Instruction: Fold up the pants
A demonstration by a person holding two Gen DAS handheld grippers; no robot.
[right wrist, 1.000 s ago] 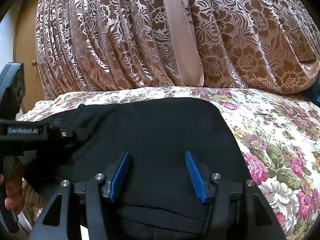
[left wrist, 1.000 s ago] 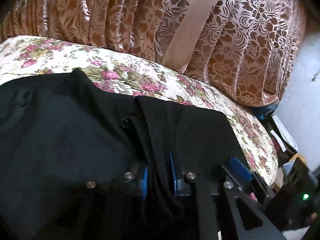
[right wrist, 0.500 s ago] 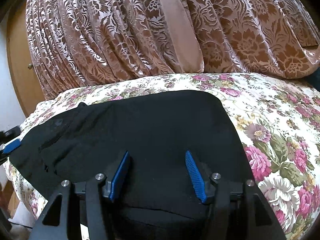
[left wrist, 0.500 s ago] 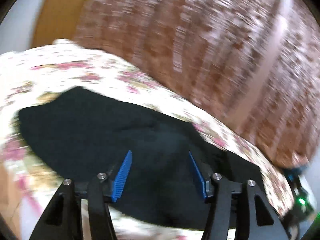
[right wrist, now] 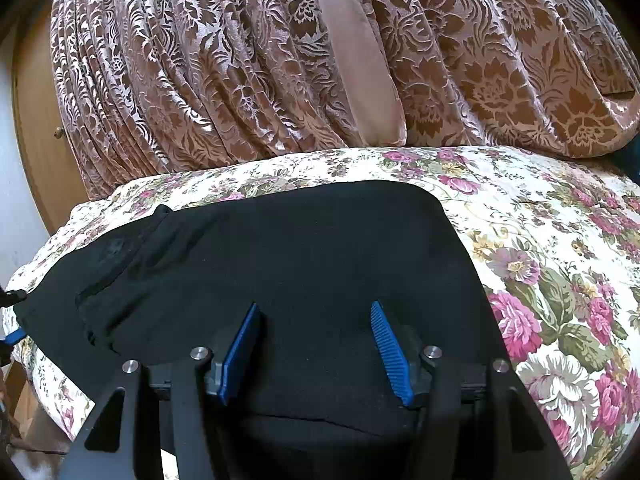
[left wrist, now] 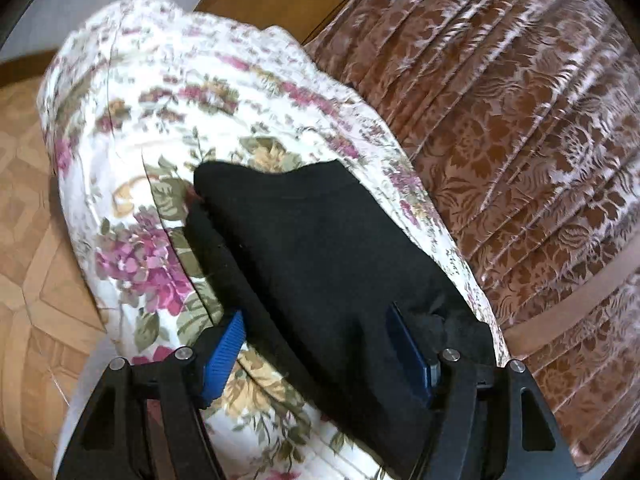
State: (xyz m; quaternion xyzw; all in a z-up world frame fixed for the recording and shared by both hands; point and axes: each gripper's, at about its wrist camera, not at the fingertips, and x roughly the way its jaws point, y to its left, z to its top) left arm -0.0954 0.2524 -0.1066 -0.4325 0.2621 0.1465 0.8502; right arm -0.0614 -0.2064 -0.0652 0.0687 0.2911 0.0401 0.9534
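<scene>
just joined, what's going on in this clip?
A person is folding black pants on a floral bedspread, using a hand-held gripper in each hand. The left hand-held gripper has just been opening; its jaws stand apart around the pants' edge, pads not pressing. The right hand-held gripper hovers open over the pants, gripping nothing. The pants lie partly folded, in layers.

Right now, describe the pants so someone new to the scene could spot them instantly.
Find the brown patterned curtain hanging at the back; below it lies a cream bedspread printed with pink flowers. The pants are spread flat on that bedspread, under both open claws. They are the only plain black thing there, with no pattern, unlike the flowery fabrics all around them.
</scene>
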